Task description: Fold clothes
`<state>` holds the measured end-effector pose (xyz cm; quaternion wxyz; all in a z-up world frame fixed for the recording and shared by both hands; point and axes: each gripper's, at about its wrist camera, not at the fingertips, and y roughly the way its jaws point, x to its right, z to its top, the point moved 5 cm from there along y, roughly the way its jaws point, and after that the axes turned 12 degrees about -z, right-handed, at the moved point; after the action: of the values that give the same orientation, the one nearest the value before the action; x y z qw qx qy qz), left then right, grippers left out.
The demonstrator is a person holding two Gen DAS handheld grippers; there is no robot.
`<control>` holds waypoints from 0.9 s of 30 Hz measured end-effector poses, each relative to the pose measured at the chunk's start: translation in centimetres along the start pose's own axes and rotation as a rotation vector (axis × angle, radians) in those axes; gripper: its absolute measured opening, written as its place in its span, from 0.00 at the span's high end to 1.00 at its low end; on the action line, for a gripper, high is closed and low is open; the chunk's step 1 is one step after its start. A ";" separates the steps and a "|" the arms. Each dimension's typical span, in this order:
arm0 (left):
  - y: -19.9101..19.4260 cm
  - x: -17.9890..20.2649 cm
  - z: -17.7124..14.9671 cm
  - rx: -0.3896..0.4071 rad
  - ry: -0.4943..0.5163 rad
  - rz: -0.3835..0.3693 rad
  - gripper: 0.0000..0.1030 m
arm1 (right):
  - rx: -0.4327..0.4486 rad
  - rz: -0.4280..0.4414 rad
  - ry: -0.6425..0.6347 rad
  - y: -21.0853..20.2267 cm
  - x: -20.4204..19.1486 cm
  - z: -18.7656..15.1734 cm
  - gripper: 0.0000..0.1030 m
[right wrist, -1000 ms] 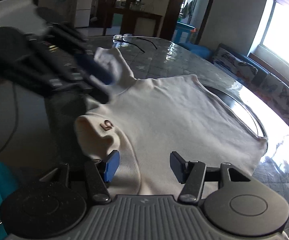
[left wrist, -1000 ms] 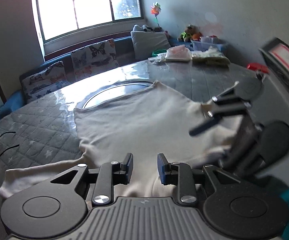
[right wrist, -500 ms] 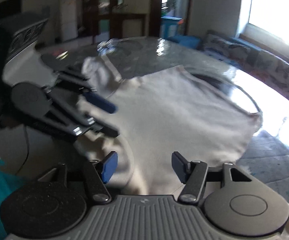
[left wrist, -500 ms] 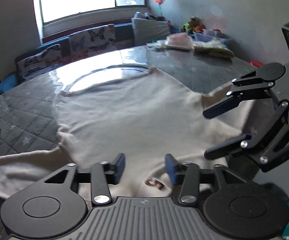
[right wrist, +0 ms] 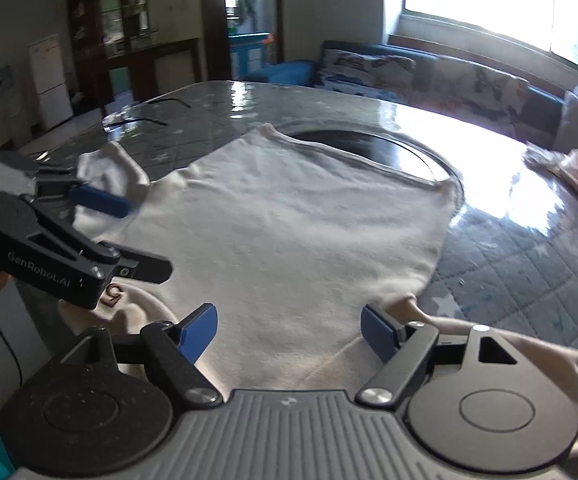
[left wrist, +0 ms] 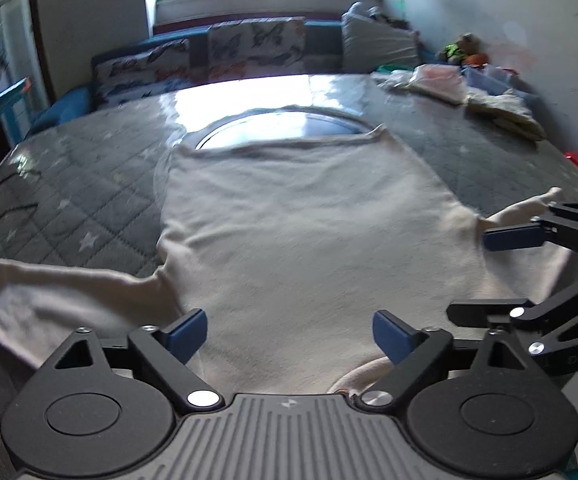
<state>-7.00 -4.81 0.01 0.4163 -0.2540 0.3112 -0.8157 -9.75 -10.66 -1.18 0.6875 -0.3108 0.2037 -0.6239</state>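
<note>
A cream long-sleeved top (left wrist: 297, 240) lies spread flat on the quilted grey table (left wrist: 89, 200), hem toward the window, collar at the near edge. It also shows in the right wrist view (right wrist: 289, 232). My left gripper (left wrist: 289, 334) is open and empty just above the collar end, its jaws wide apart. My right gripper (right wrist: 289, 330) is open and empty over the near edge beside the right sleeve (right wrist: 529, 344). Each gripper shows in the other's view: the right one (left wrist: 501, 272), the left one (right wrist: 129, 236). The left sleeve (left wrist: 61, 300) lies out to the left.
A round glass inset (left wrist: 277, 130) sits in the table beyond the hem. Eyeglasses (right wrist: 145, 114) lie at the far left. Bags and folded items (left wrist: 461, 88) rest at the back right. A sofa with butterfly cushions (left wrist: 229, 52) stands under the window.
My left gripper's jaws have opened from nearly shut to wide apart. Both grippers have swung apart and now face along the top. The top lies flatter.
</note>
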 end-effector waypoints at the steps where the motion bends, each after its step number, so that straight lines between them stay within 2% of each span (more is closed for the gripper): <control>1: 0.2 -0.1 -0.1 -0.007 -0.012 0.001 0.09 | -0.008 -0.002 0.016 0.2 0.1 -0.1 0.21; 4: 0.6 -0.4 -0.3 -0.030 -0.044 0.013 0.04 | -0.038 -0.003 0.051 0.7 0.3 -0.6 0.20; 8: 1.0 -0.6 -0.5 -0.052 -0.068 0.024 0.00 | -0.042 -0.019 0.034 0.9 -0.1 -1.1 0.11; 18: 1.3 -0.8 -0.6 -0.062 -0.097 0.061 0.00 | -0.031 -0.051 0.037 1.2 -0.9 -1.5 0.00; 27: 1.5 -0.8 -0.4 -0.068 -0.125 0.087 0.00 | -0.020 -0.083 0.049 1.3 -1.3 -1.7 0.00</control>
<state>-6.06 -4.76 -1.48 0.4611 -0.3046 0.3227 -0.7684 -10.12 -9.67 -3.41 0.6527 -0.3104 0.2136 -0.6573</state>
